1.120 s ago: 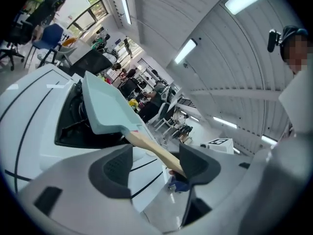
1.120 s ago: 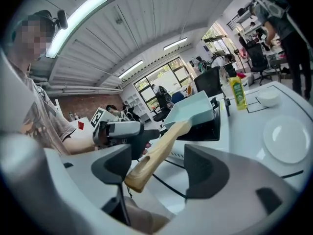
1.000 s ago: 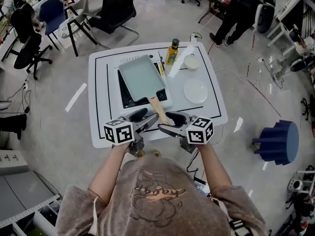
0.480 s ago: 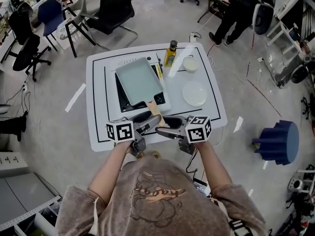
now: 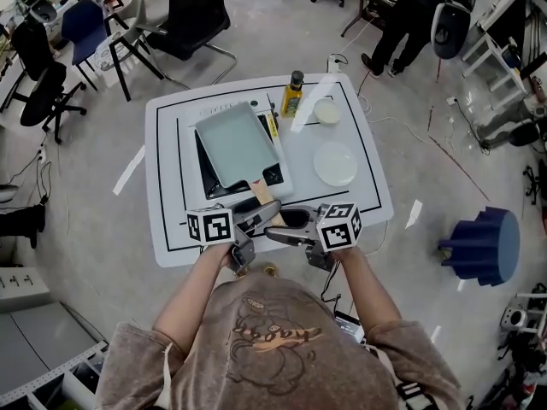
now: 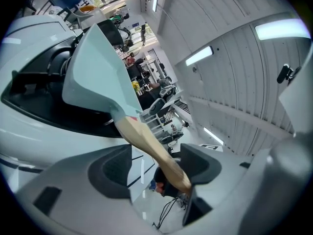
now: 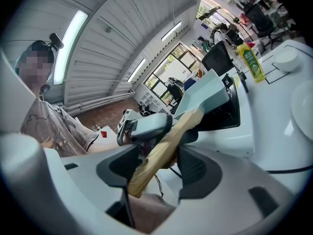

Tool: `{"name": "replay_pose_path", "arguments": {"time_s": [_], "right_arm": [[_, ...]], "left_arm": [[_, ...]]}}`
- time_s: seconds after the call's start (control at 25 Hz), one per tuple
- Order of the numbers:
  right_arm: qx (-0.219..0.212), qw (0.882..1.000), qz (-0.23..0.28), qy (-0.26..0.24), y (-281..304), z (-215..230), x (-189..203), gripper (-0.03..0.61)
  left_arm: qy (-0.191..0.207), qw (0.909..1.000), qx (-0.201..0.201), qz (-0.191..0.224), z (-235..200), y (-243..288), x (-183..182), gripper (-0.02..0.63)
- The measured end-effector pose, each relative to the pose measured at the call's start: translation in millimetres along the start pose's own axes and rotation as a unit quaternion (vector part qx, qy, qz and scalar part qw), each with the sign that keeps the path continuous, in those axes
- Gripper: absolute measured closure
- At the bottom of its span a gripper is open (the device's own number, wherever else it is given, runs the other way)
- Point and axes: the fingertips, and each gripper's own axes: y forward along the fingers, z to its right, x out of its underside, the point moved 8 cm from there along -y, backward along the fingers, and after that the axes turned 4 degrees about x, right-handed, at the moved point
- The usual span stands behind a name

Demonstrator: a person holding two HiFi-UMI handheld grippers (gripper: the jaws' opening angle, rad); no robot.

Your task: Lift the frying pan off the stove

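The frying pan (image 5: pixel 238 146), a pale green rectangular one, sits on the black stove (image 5: pixel 273 176) at the left middle of the white counter (image 5: pixel 171 220). Its wooden handle (image 5: pixel 263 196) points toward the near edge, which puts it within reach of the person standing there. Both claws have gone to that handle rather than to the pan's body, probably because it is the one slim part they can close around. The left claw (image 6: pixel 159 165) comes in from the left with its jaws apart. The handle runs between them, its end lying against one pad while a clear gap shows at the other, so nothing is clamped there yet. The right claw (image 7: pixel 155 168) comes in from the right, slightly nearer along the handle. Its jaws are closing with the handle between them, though the pads do not yet press on both sides. Using two claws on one handle looks like a way to keep the long, front-heavy pan from tipping once it is raised. The pan does not appear to have left the stove, so the lift seems not to have begun. A bottle (image 5: pixel 293 94), a small bowl (image 5: pixel 326 111) and a plate (image 5: pixel 335 163) stand on the right half of the counter, well apart from the handle.
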Motion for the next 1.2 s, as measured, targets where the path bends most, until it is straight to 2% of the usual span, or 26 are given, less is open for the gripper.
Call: {"name": "replay_pose_path", "arguments": {"time_s": [0.28,0.6,0.8,1.2], "right_arm": [[-0.005,1.000,0.003,0.009,2.2,1.2,4.0,0.342],[0.001,1.000,0.015,0.007,2.9,-0.6,4.2,0.341],[0.002,0.999,0.033,0.026,4.3,-0.9,4.3,0.339],[0.010,0.999,0.047,0.024,9.7,-4.7,6.2,0.339]], "left_arm": [[-0.008,1.0000,-0.002,0.002,-4.3,1.2,0.6,0.353],[-0.007,1.0000,-0.004,-0.001,-3.4,0.2,-0.9,0.359],[-0.020,0.9998,0.000,0.005,-2.8,-1.7,-1.4,0.372],[-0.012,0.9999,0.002,0.006,-2.3,-6.9,-1.9,0.383]]}}
